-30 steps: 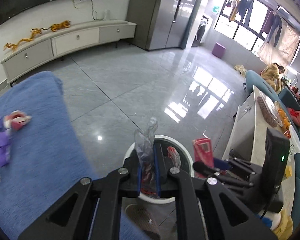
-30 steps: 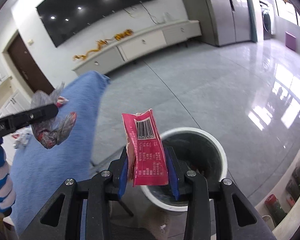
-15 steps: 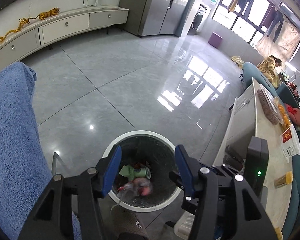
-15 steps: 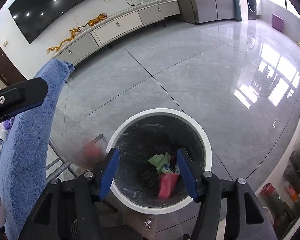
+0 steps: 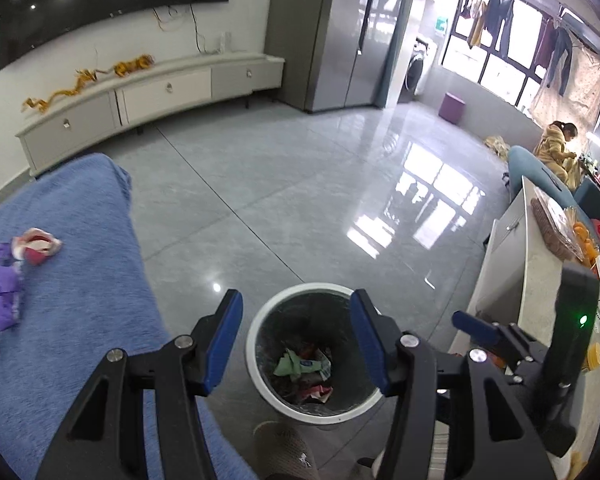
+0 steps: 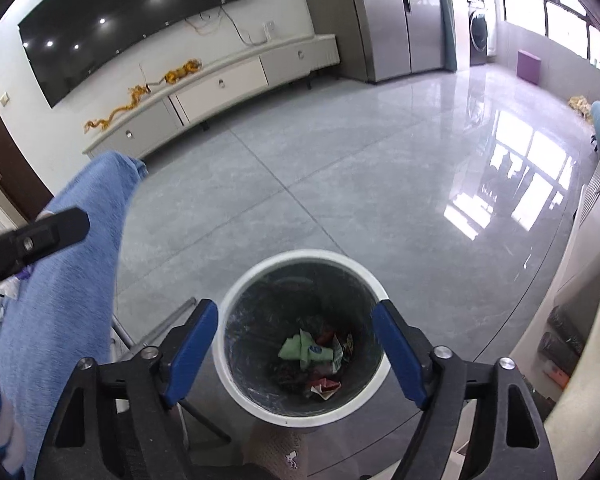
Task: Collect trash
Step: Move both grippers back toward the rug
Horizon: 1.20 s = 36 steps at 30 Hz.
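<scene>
Two tongs, left [image 5: 296, 340] apart, right [image 6: 296, 354] opening, both empty over the bin [image 6: 236, 300], blue cloth [image 5: 72, 292] alongside.

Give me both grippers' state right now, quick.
Left gripper: open, empty, above the bin.
Right gripper: jaws opening, nothing between them, above the same bin.

Both wrist cameras look steeply down along their own fingers, from close above the white bin [image 5: 256, 364] [image 6: 236, 384]. They share the bin, the blue cloth [image 5: 72, 304] [image 6: 72, 280] and the floor [image 5: 300, 200] [image 6: 360, 180].
</scene>
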Tool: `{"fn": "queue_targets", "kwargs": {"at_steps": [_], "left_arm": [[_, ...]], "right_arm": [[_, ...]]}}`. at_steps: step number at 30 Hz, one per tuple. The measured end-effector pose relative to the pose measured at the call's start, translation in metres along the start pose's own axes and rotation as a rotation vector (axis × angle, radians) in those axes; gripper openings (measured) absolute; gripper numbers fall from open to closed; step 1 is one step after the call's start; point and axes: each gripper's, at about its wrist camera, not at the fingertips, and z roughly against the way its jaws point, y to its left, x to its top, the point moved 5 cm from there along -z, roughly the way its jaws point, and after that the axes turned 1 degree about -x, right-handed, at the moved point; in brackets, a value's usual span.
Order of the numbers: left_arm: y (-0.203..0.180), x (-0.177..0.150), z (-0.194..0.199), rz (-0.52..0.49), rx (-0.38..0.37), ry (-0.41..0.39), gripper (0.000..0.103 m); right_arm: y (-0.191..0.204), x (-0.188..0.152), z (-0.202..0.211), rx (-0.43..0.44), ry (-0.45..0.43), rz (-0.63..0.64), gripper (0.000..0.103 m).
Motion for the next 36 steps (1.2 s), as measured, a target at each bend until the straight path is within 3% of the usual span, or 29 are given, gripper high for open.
{"fn": "queue_targets", "kwargs": {"at_steps": [4, 7, 10, 16, 36], "left_arm": [[0.010, -0.001, 0.031, -0.012, 0.035, -0.052, 0.054], [0.018, -0.003, 0.051, -0.023, 0.060, -0.077, 0.055], [0.031, -0.006, 0.074, -0.024, 0.112, -0.118, 0.069], [0.063, -0.017, 0.115, 0.016, 0.194, -0.186, 0.080], [0.130, -0.053, 0.197, 0.118, 0.402, -0.321, 0.080]], "right_arm": [[0.018, 0.007, 0.024, -0.005, -0.054, 0.022, 0.091], [0.033, 0.012, 0.041, -0.008, -0.090, 0.041, 0.093], [0.049, 0.014, 0.054, -0.019, -0.125, 0.064, 0.096], [0.084, 0.013, 0.077, -0.031, -0.185, 0.115, 0.097], [0.161, -0.002, 0.128, -0.119, -0.357, 0.255, 0.102]]}}
